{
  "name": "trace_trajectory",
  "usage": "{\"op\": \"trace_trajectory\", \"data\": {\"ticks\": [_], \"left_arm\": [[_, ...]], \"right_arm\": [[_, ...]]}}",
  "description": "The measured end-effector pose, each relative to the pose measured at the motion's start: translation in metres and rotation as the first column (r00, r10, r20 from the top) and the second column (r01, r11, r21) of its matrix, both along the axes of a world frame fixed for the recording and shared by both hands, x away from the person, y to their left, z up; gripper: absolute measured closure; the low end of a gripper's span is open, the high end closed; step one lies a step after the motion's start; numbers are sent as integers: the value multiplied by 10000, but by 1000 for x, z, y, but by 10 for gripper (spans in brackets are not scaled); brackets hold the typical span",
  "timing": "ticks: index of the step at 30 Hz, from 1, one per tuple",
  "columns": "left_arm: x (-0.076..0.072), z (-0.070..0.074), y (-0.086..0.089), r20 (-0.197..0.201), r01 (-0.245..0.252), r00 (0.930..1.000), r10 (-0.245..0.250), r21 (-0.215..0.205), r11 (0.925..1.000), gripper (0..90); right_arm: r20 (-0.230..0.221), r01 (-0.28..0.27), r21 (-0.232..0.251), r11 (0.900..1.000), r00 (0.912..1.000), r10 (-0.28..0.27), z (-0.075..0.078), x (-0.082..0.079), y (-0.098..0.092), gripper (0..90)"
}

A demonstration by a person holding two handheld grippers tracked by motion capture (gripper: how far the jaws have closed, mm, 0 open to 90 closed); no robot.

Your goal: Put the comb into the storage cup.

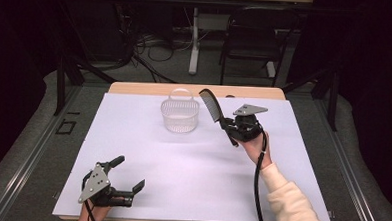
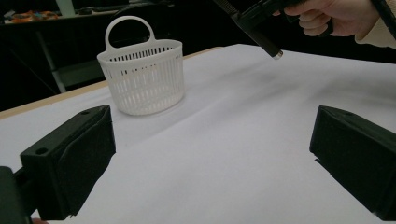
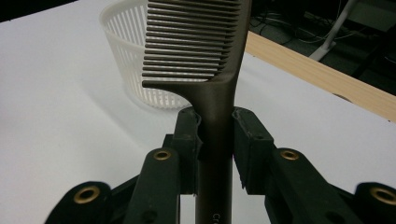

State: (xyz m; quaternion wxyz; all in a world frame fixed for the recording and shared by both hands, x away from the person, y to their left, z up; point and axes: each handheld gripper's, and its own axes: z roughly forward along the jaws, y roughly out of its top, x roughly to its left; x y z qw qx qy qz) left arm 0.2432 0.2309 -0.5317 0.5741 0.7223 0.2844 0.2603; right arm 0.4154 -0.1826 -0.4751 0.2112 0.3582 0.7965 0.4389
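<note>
1. White basket (image 1: 180,115) stands on my table (image 1: 147,158), just beside the raised comb (image 1: 210,105).
2. My right gripper (image 1: 227,125) clamps the comb's handle.
3. My left gripper (image 1: 129,173) gapes wide, empty.

You are working under bright overhead light that is washing the white table (image 1: 192,160) almost featureless and casting only soft shadows, while the surrounding room is sitting dim and your near jaws are blurring slightly.
</note>
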Motion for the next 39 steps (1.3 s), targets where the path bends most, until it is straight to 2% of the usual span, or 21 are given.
{"op": "trace_trajectory", "data": {"ticks": [10,15,27,39], "left_arm": [[0,0,0,16,0,10000,0,-12,10000,3],[0,0,0,10,3,10000,-3,-8,10000,4],[0,0,1,6,11,10000,-11,-41,10000,4],[0,0,0,-14,12,10000,-12,-57,10000,4]], "right_arm": [[353,75,354,9993,9993,-88,1,6,4,726],[455,173,713,9973,9988,-205,3,11,5,726],[901,118,1023,9947,9957,-211,6,15,9,726],[1213,106,1094,9939,9923,-240,9,18,12,726]]}}
